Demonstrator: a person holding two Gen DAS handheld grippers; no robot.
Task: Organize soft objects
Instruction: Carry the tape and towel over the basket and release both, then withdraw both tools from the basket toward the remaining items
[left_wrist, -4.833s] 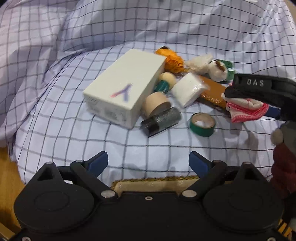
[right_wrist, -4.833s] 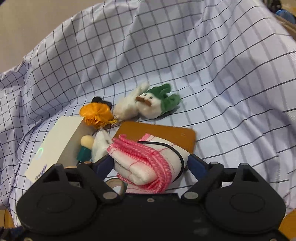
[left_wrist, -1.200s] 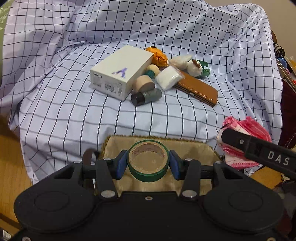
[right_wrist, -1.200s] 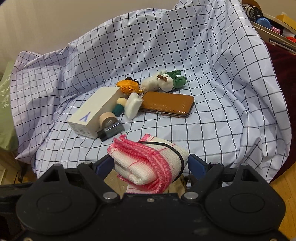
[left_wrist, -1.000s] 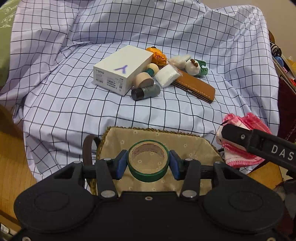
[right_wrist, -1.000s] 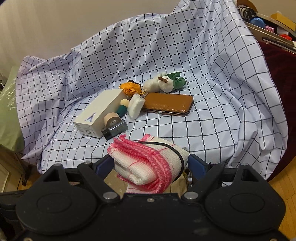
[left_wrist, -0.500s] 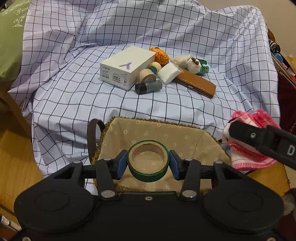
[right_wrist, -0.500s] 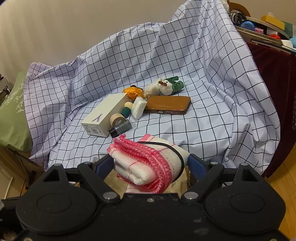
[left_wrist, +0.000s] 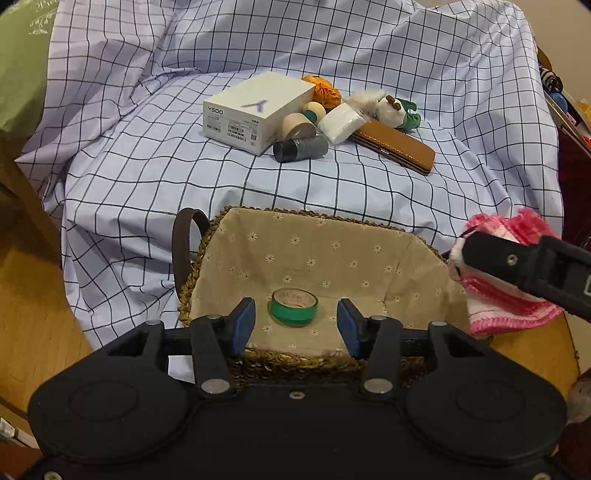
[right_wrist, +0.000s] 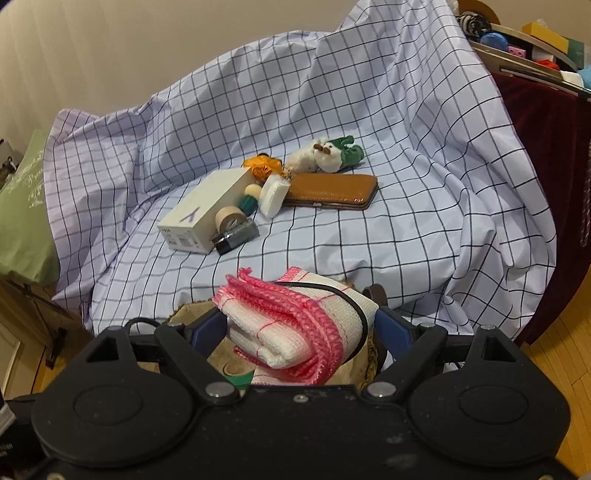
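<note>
Left tongs (left_wrist: 295, 321): I see them released, the blue pads spread apart with nothing between them; half a second ago they were clenched on the green tape roll (left_wrist: 293, 306).
Green tape roll: it now lies flat on the basket lining, below and between the pads, touching neither. That drop is what just changed.
Basket (left_wrist: 369, 225): woven rim, floral cloth lining, dark handle on its left side; it sits at the near edge of the checked sheet (left_wrist: 129, 177). The roll is the only thing I can see in it.
Right tongs (right_wrist: 301, 328): grasping the folded pink-and-white cloth (right_wrist: 295, 325), a black band around it. In my left view the cloth hangs over the basket's right edge, not yet inside.
Still on the sheet: white box (left_wrist: 258, 110), plush toy (left_wrist: 395, 110), brown case (left_wrist: 395, 146), orange ball (left_wrist: 325, 90), white packet (left_wrist: 341, 122) and some small spools near them, well apart from the basket.
What it means: I judge one item delivered, the cloth next to be let go over the lining.
Caution: the cloth should clear the rim before I let it go.
</note>
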